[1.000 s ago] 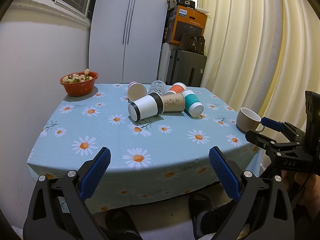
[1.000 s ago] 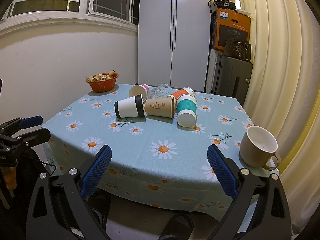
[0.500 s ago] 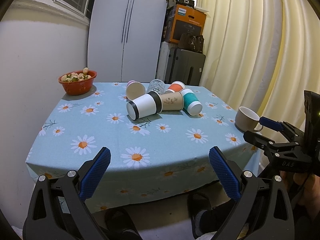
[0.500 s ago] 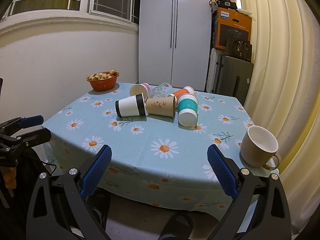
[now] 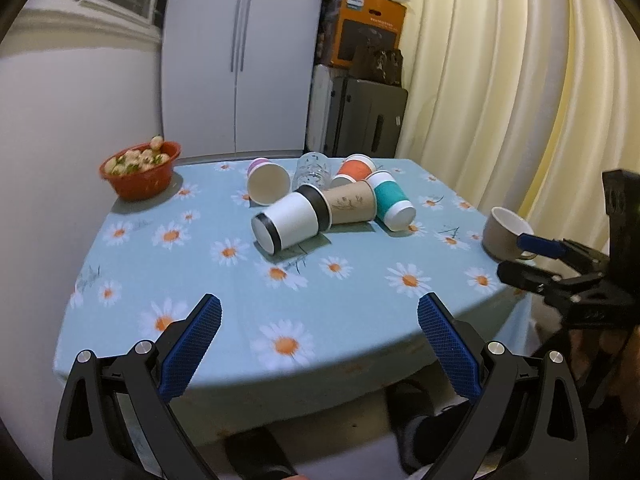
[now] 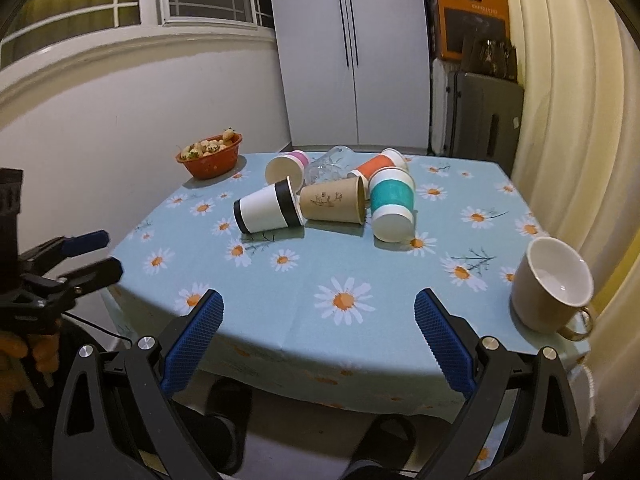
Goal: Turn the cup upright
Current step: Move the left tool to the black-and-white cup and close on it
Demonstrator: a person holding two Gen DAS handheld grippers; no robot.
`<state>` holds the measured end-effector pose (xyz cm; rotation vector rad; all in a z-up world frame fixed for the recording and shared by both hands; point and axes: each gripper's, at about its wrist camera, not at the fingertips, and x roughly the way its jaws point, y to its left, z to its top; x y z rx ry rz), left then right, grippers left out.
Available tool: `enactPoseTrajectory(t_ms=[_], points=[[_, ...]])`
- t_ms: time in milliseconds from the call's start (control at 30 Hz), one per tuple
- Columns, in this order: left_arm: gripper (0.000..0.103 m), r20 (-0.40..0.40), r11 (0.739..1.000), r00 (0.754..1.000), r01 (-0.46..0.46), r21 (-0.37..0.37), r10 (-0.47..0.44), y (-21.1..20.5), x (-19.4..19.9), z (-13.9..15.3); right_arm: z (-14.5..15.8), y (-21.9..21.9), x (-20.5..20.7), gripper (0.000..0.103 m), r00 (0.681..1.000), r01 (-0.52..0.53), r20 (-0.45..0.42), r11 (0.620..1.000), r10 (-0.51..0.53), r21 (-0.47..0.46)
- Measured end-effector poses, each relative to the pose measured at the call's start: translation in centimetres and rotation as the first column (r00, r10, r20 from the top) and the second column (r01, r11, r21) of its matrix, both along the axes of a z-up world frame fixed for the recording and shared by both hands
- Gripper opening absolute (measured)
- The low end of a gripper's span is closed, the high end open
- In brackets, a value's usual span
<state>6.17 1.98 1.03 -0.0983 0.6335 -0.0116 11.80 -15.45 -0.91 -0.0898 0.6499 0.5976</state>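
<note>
Several paper cups lie on their sides in a cluster mid-table: a white cup with black bands (image 5: 292, 222) (image 6: 267, 209), a brown kraft cup (image 5: 352, 202) (image 6: 332, 200), a teal-banded cup (image 5: 391, 200) (image 6: 391, 205), an orange cup (image 5: 356, 169) (image 6: 376, 166), a pink-rimmed cup (image 5: 267, 180) (image 6: 285, 168) and a clear glass (image 5: 313, 169) (image 6: 327, 166). My left gripper (image 5: 319, 318) (image 6: 86, 254) is open and empty over the table's near edge. My right gripper (image 6: 319, 314) (image 5: 532, 256) is open and empty at the near edge.
A beige mug (image 6: 550, 286) (image 5: 505, 234) stands upright at the table's right edge. A red bowl of fruit (image 5: 138, 168) (image 6: 210, 154) sits at the far left. The daisy tablecloth (image 5: 340, 292) covers the table. Wall on the left, curtain on the right, cabinet behind.
Both grippers have risen and moved slightly toward the table, so the cups sit lower and nearer in view. Both stay open and empty. The cups have not moved.
</note>
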Motion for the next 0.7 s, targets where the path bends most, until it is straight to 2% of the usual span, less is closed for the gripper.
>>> enactPoseTrajectory(t_ms=[233,367,433,633,700], points=[[0.096,-0.080,0.985,0.990,0.125,0.120,-0.116,0.8,6.0,1.0,0.9,1.3,4.8,0.095,0.993,-0.042,-0.109,0.997,0.050,0.069],[0.096,-0.167,0.962,0.970,0.204,0.183,-0.174,1.3,10.3,0.7,0.8,2.5,7.2,0.095,0.985,-0.067,-0.152,0.995,0.079,0.080],[0.096,-0.202,0.953,0.960,0.234,0.192,-0.195,1.4,11.8,0.4,0.6,3.0,8.1,0.095,0.982,-0.076,-0.170,0.994,0.088,0.078],[0.096,-0.326,0.918,0.902,0.353,0.181,-0.282,1.8,17.1,-1.4,0.0,4.1,10.9,0.095,0.970,-0.104,-0.215,0.992,0.117,0.070],[0.096,-0.376,0.901,0.875,0.392,0.185,-0.304,1.9,18.9,-2.3,-0.3,4.2,11.6,0.095,0.964,-0.110,-0.234,0.991,0.124,0.072]])
